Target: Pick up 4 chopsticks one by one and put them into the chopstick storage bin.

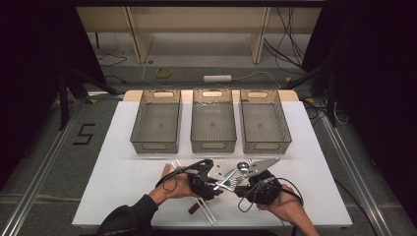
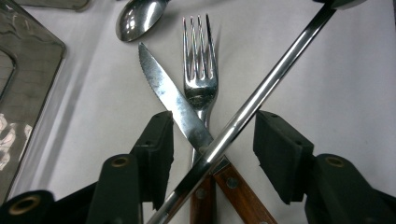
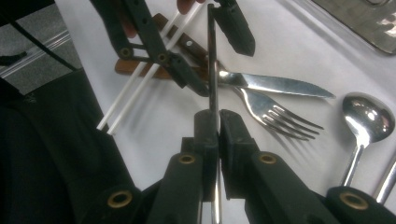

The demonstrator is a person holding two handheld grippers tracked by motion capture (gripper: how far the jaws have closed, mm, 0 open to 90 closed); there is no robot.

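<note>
On the white table [image 1: 123,187] we see three grey bins [image 1: 213,125] beyond our hands. Our right gripper [image 3: 218,123] pinches a steel rod [image 3: 212,70], held above a knife [image 2: 170,95] and fork [image 2: 200,70]. Our left gripper [image 2: 212,140] stands spread around that rod, pads apart from it.

High view overhead, far; both gripper views close, facing, sharing fork [image 2: 201,79].

A white rectangular table [image 1: 314,147] stands on grey carpeted floor [image 1: 44,147] marked with a black "5" [image 1: 84,133]. Behind it, a pale wooden shelf unit [image 1: 196,24], black cables [image 1: 285,46], a white power strip [image 1: 217,78] and dark curtains [image 1: 29,59].
</note>
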